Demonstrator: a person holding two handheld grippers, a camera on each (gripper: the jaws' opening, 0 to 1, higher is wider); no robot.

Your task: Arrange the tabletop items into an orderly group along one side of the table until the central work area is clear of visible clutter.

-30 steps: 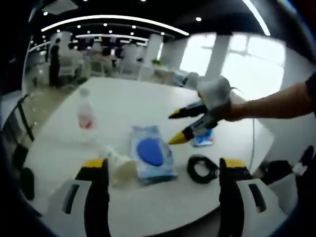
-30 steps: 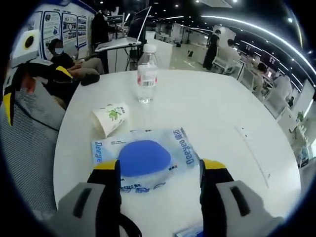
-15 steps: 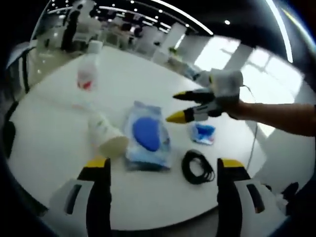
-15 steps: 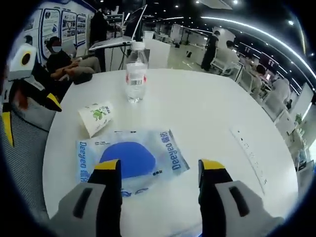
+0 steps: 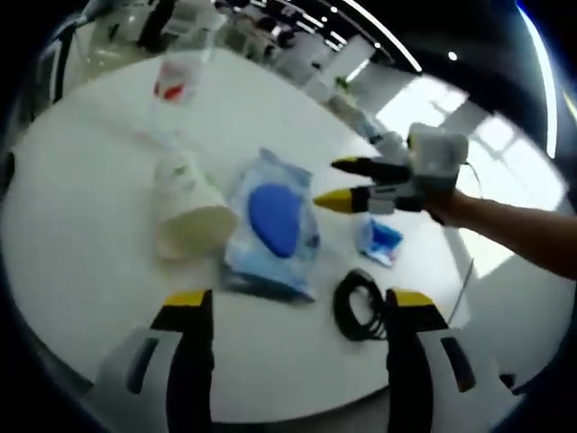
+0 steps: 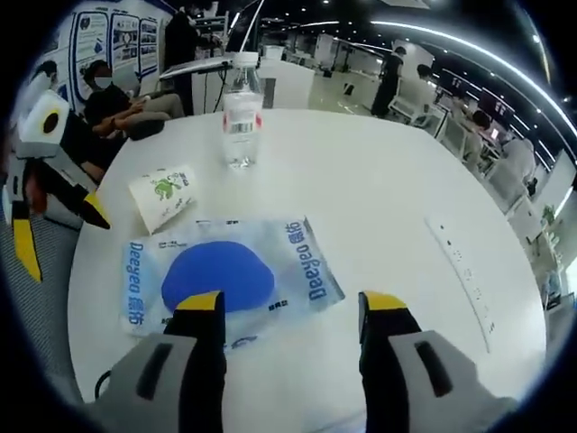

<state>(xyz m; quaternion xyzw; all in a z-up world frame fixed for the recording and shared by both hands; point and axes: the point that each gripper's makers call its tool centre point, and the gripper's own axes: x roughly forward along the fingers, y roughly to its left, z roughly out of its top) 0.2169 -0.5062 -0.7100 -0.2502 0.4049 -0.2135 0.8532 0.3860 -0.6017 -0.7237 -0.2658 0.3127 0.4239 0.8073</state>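
Yellow-tipped right tongs [image 5: 344, 183] apart, hovering over wipes pack [image 5: 273, 219]; left tongs [image 5: 290, 311] apart.

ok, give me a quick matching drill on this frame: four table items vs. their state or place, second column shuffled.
Items:
1. paper cup
2. water bottle
3. black cable
4. wipes pack

States:
A. coiled, by the table edge
B. upright, cap on
C. on its side
D. lying flat, blue oval on top

Pairs: 1-C, 2-B, 3-A, 4-D
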